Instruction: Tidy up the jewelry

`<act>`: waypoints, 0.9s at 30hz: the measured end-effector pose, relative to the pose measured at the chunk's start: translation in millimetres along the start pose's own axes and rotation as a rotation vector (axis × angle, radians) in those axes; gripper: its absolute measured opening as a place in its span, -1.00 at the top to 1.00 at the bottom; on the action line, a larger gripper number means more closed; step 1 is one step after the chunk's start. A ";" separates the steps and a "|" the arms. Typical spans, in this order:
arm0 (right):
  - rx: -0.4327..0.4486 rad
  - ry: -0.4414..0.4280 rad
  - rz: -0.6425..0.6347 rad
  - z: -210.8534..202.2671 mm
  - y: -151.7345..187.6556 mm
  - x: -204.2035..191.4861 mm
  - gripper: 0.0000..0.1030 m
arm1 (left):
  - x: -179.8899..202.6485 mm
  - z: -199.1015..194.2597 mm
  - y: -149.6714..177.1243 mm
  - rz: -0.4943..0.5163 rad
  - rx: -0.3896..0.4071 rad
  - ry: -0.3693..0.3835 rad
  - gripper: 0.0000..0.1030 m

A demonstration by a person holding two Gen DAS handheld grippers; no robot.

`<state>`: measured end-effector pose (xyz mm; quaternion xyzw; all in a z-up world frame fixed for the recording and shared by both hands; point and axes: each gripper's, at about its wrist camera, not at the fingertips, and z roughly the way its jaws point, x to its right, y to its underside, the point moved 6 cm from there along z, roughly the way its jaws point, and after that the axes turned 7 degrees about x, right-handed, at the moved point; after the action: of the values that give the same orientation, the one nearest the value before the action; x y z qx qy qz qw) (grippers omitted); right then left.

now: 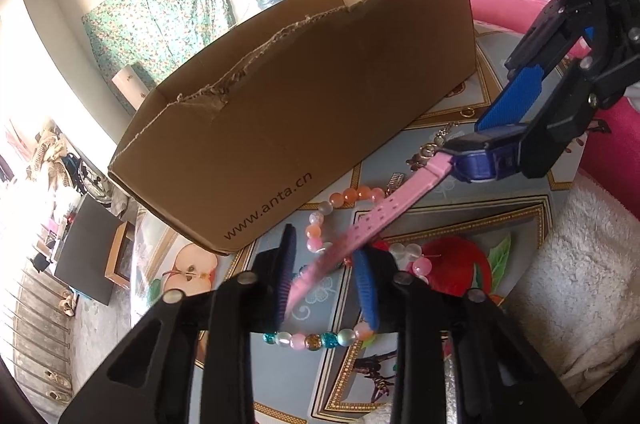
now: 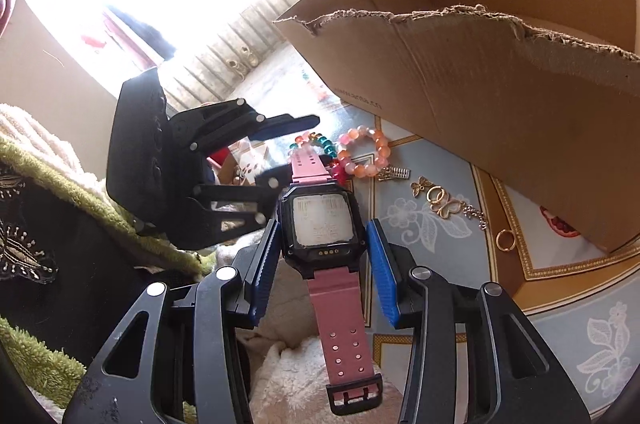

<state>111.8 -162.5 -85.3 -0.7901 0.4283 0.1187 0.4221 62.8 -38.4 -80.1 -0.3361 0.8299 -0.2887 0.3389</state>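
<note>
A watch with a pink strap and black square case sits between the blue pads of my right gripper, which is shut on the case; it also shows in the left wrist view. My left gripper is open, and the strap's free end lies between its fingers without being pinched. Beaded bracelets lie on the patterned table under the strap. A brown cardboard box stands just behind.
Gold chain pieces and rings lie on the table by the box. A fluffy white blanket and a pink tub are to the right. Green floral fabric hangs on the wall.
</note>
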 end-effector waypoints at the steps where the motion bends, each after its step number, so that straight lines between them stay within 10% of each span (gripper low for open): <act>1: -0.002 0.003 -0.001 0.2 -0.1 2.0 0.21 | -0.3 -0.4 0.2 -0.017 -0.007 0.017 0.74; 27: 0.023 0.590 -0.327 35.4 59.1 -21.5 0.38 | -21.5 14.3 -9.6 -0.299 -0.171 0.170 0.90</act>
<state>59.1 -139.2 -128.7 -0.8438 0.4011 -0.1891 0.3023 88.9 -31.6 -74.0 -0.4575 0.8180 -0.2916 0.1912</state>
